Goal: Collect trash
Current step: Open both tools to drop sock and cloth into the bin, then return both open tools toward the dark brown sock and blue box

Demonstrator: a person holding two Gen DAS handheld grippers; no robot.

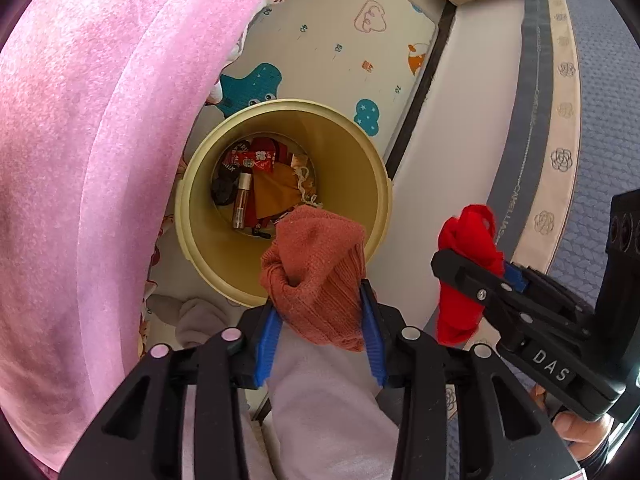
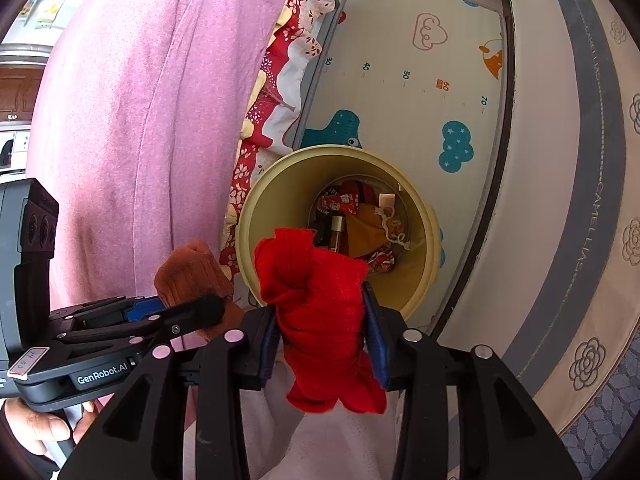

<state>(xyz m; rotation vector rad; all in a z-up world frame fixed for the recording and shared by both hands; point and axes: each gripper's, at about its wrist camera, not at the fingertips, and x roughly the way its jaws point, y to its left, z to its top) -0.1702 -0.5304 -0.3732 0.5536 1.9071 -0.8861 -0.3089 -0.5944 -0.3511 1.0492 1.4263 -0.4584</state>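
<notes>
A rust-orange knitted cloth sits between the blue pads of my left gripper, which is shut on it over the near rim of the round beige bin. My right gripper is shut on a knotted red cloth, also above the near rim of the bin. Each gripper shows in the other's view: the right gripper with the red cloth, the left gripper with the knitted cloth. Inside the bin lie red wrappers, a small bottle and orange paper.
Pink bedding rises close on the left. A cartoon play mat covers the floor beyond the bin. A mattress edge curves along the right. A pale-trousered leg is below the grippers, and a hand grips the left handle.
</notes>
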